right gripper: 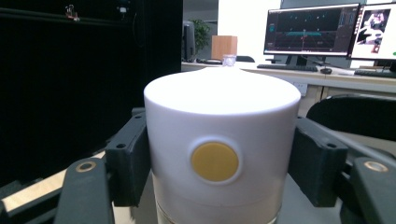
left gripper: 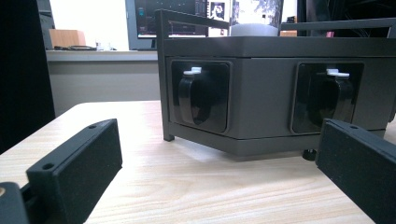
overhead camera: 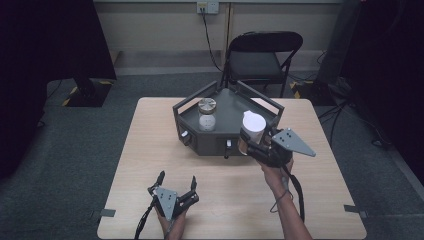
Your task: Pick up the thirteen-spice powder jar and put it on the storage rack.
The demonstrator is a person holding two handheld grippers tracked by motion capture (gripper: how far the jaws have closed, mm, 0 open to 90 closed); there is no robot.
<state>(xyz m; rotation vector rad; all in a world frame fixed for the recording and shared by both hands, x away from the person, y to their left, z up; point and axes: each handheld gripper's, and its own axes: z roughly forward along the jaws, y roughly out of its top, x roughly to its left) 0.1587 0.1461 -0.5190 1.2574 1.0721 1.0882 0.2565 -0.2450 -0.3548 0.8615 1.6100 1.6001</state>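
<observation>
The right gripper [overhead camera: 252, 145] clamps a white-lidded dispenser jar [overhead camera: 252, 131] at the front right corner of the dark grey hexagonal metal tray [overhead camera: 210, 144]; keeping it upright matters. The left gripper [overhead camera: 176, 182], jaws wide and empty, waits near the tray's front.

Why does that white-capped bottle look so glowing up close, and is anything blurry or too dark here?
Right gripper view: the white cap of the bottle is overexposed on top and slightly soft, held between the right gripper jaws; left side nearly black. Left gripper view: window glare behind the grey tray; near jaws blurred. High view: dim, corners dark.
</observation>
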